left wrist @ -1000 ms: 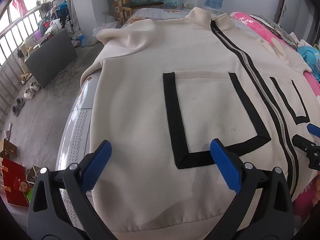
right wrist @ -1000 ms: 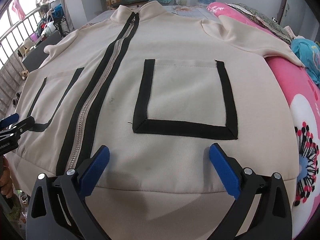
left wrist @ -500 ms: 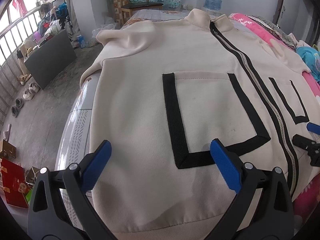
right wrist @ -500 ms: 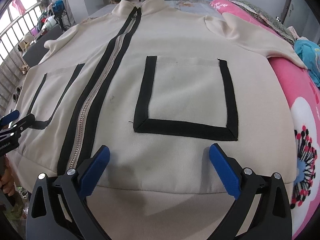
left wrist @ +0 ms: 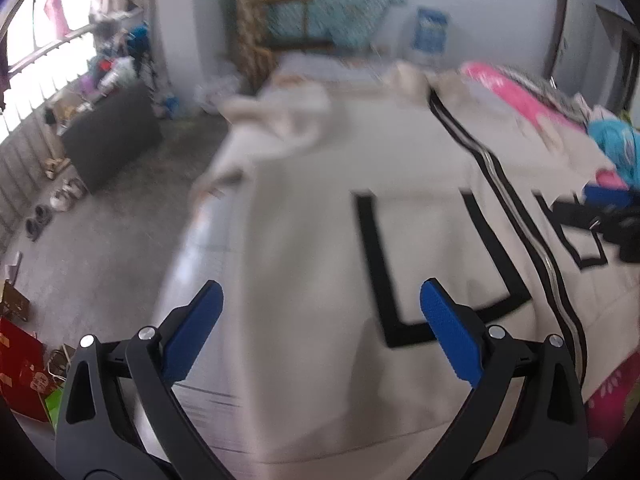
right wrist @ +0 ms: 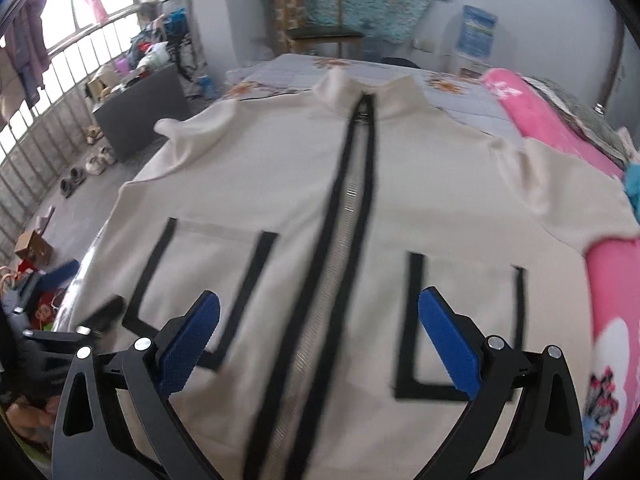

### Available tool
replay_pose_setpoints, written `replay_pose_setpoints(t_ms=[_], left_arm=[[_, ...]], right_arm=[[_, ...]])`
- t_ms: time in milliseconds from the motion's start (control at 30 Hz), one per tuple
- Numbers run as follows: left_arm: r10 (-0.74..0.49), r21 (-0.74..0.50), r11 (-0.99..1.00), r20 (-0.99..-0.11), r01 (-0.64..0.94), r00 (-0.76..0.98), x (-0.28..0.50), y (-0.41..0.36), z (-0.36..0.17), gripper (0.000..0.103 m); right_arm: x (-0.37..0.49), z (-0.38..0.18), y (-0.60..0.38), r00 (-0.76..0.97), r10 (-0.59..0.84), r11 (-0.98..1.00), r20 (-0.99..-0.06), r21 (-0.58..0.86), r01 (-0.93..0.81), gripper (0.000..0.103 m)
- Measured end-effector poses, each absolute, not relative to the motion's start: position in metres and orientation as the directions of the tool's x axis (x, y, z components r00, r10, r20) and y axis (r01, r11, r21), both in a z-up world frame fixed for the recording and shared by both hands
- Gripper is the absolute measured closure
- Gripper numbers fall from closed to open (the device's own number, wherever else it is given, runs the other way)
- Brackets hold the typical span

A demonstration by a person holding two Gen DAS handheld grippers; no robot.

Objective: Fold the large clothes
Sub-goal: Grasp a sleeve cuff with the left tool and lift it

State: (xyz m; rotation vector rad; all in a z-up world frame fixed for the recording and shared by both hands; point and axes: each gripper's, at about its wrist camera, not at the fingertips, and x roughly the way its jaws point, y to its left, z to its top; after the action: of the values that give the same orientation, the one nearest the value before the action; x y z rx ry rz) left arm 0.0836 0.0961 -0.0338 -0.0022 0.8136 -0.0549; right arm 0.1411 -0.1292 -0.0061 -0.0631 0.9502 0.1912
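Note:
A cream zip-up jacket (right wrist: 400, 208) with black-edged pockets and a black-trimmed zipper (right wrist: 344, 216) lies flat, front up, on the bed. It also shows, blurred, in the left wrist view (left wrist: 320, 208). My left gripper (left wrist: 320, 328) is open and empty above the jacket's lower left side, near its left pocket (left wrist: 424, 272). My right gripper (right wrist: 320, 336) is open and empty above the hem, centred on the zipper. The right gripper shows at the right edge of the left wrist view (left wrist: 600, 216); the left gripper shows at the lower left of the right wrist view (right wrist: 60, 320).
A pink flowered blanket (right wrist: 608, 304) lies along the bed's right side, with a blue cloth (left wrist: 616, 144) behind it. The bed's left edge (left wrist: 192, 264) drops to a grey floor with shoes (right wrist: 84, 168), a dark cabinet (right wrist: 140, 108) and a red box (left wrist: 20, 376). A wooden chair (right wrist: 320, 28) stands beyond the bed.
Both grippers have lifted and pulled back from the jacket. The right gripper has shifted left, from over the right pocket to over the zipper. The left view is blurred by motion.

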Motion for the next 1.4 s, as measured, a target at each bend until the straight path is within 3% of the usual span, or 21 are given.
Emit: replay_pose_setpoints(t_ms=[167, 367, 500, 600, 833, 1067, 1167, 1400], left_arm=[[0.018, -0.056, 0.996, -0.650, -0.071, 0.760, 0.084, 0.159, -0.009, 0.008], [-0.014, -0.234, 0.957, -0.625, -0.170, 0.781, 0.099, 0.236, -0.011, 0.011], [-0.152, -0.456, 0.867, -0.625, -0.200, 0.765, 0.118, 0.289, -0.041, 0.019], [-0.302, -0.627, 0.754, -0.596, -0.195, 0.744, 0.133, 0.321, -0.075, 0.019], [-0.550, -0.921, 0.298, -0.380, -0.250, 0.744, 0.146, 0.370, -0.205, 0.019], [-0.628, -0.954, -0.097, -0.163, -0.285, 0.761, 0.147, 0.350, -0.338, 0.018], [-0.617, -0.911, -0.292, -0.053, -0.292, 0.785, 0.155, 0.327, -0.397, 0.018], [-0.560, -0.781, -0.557, 0.101, -0.283, 0.822, 0.201, 0.290, -0.472, 0.016]], right_arm=[[0.157, -0.019, -0.107, 0.545, 0.191, 0.970, -0.817, 0.071, -0.232, 0.006], [0.167, -0.032, -0.083, 0.542, 0.208, 0.953, -0.814, 0.044, -0.298, 0.020], [0.171, -0.038, -0.072, 0.529, 0.208, 0.942, -0.823, 0.023, -0.334, 0.022], [0.172, -0.044, -0.066, 0.515, 0.194, 0.936, -0.835, -0.001, -0.353, 0.022], [0.178, -0.053, -0.063, 0.463, 0.172, 0.940, -0.870, 0.004, -0.342, 0.021], [0.179, -0.053, -0.057, 0.436, 0.119, 0.945, -0.892, -0.034, -0.326, 0.019], [0.180, -0.053, -0.055, 0.431, 0.091, 0.948, -0.898, -0.054, -0.312, 0.016], [0.186, -0.055, -0.059, 0.410, 0.086, 0.965, -0.908, -0.026, -0.260, 0.012]])
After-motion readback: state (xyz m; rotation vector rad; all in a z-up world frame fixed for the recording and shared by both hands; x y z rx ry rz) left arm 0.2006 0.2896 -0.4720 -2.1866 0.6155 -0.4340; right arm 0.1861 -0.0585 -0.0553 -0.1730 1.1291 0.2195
